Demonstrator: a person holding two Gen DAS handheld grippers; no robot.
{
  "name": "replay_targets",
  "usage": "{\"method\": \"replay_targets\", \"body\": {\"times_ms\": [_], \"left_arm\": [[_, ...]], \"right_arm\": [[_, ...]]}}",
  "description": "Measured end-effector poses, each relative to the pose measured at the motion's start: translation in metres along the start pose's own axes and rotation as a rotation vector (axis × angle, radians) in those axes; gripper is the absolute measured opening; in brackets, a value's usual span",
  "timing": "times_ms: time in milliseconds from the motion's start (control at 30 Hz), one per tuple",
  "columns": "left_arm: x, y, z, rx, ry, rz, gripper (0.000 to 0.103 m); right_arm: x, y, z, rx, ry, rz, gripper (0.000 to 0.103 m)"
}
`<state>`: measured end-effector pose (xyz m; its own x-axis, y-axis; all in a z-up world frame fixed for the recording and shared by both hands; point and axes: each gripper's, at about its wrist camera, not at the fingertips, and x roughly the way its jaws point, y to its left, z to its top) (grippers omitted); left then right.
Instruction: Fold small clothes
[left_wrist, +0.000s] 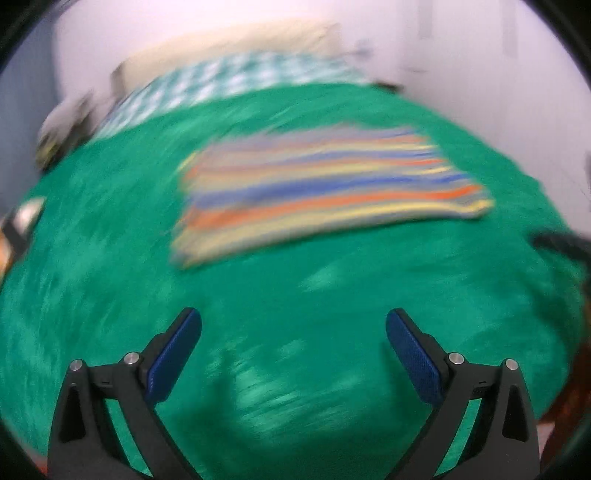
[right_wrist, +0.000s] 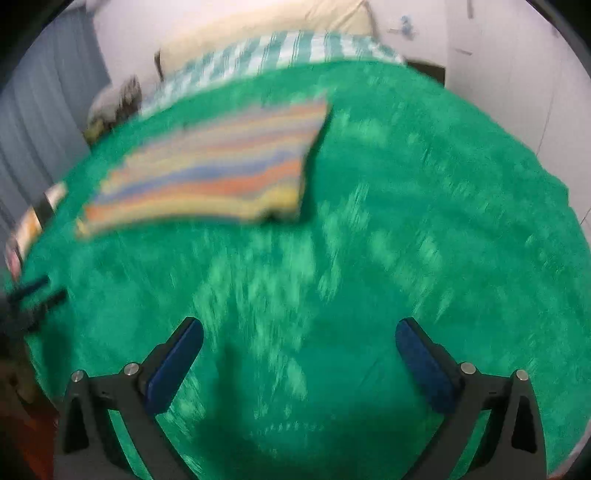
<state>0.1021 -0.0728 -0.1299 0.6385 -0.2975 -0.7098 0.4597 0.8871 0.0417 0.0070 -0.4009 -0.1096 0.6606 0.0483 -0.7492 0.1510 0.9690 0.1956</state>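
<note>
A striped garment (left_wrist: 325, 192) in orange, yellow and blue lies flat and folded on a green blanket (left_wrist: 295, 369). Both views are motion-blurred. My left gripper (left_wrist: 293, 317) is open and empty, hovering over bare blanket short of the garment's near edge. In the right wrist view the garment (right_wrist: 214, 170) lies far left, on the green blanket (right_wrist: 406, 221). My right gripper (right_wrist: 299, 328) is open and empty over the blanket, well to the right and short of the garment.
A teal-and-white checked cloth (left_wrist: 236, 81) and a cream pillow (right_wrist: 266, 29) lie at the bed's far end against a white wall. Dark clutter (left_wrist: 59, 133) sits at the far left. The other gripper's dark fingers (right_wrist: 37, 295) show at the left edge.
</note>
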Motion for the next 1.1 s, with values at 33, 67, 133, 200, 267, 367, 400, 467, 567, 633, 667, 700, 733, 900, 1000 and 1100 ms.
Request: {"method": "replay_targets", "body": {"times_ms": [33,67,133,200,267,367,400,467,567,633,667,700,733,900,1000,1100], "left_arm": [[0.003,-0.021,0.009,0.054,-0.008,-0.041,0.1],[0.009,-0.037,0.016,0.093,-0.006,-0.075,0.1],[0.028,-0.079,0.033,0.19,-0.004,-0.15,0.1],[0.049,-0.113,0.046,0.287,-0.012,-0.186,0.1],[0.079,-0.144,0.058,0.383,-0.008,-0.182,0.096],[0.119,-0.163,0.073,0.419,0.048,-0.195,0.081],[0.124,-0.163,0.076,0.422,0.042,-0.204,0.081],[0.129,-0.165,0.083,0.442,0.018,-0.231,0.069],[0.137,-0.162,0.09,0.426,0.022,-0.269,0.016],[0.141,-0.151,0.099,0.343,0.025,-0.309,0.008],[0.137,-0.139,0.102,0.28,0.016,-0.338,0.007],[0.133,-0.13,0.105,0.237,0.003,-0.349,0.007],[0.125,-0.115,0.106,0.181,-0.017,-0.353,0.006],[0.068,-0.009,0.104,-0.145,-0.11,-0.366,0.006],[0.044,0.052,0.082,-0.303,-0.114,-0.334,0.006],[0.036,0.098,0.056,-0.407,-0.088,-0.263,0.006]], "right_arm": [[0.0,-0.005,0.011,0.009,-0.014,0.025,0.102],[0.002,-0.012,0.025,0.019,-0.017,0.058,0.102],[0.015,-0.027,0.055,0.05,-0.002,0.12,0.101],[0.04,-0.05,0.09,0.115,0.033,0.217,0.096],[0.069,-0.068,0.117,0.176,0.093,0.295,0.088],[0.114,-0.08,0.146,0.212,0.183,0.369,0.072],[0.134,-0.081,0.158,0.202,0.219,0.393,0.071],[0.161,-0.081,0.174,0.199,0.257,0.429,0.069],[0.195,-0.081,0.198,0.231,0.251,0.462,0.064],[0.222,-0.077,0.214,0.29,0.263,0.512,0.047],[0.227,-0.075,0.217,0.292,0.279,0.509,0.013],[0.234,-0.066,0.221,0.263,0.289,0.473,0.012],[0.231,-0.058,0.226,0.234,0.276,0.46,0.012],[0.188,0.006,0.263,0.093,0.19,0.503,0.012],[0.178,0.07,0.285,0.002,0.193,0.534,0.012],[0.184,0.139,0.293,-0.084,0.204,0.559,0.012]]}}
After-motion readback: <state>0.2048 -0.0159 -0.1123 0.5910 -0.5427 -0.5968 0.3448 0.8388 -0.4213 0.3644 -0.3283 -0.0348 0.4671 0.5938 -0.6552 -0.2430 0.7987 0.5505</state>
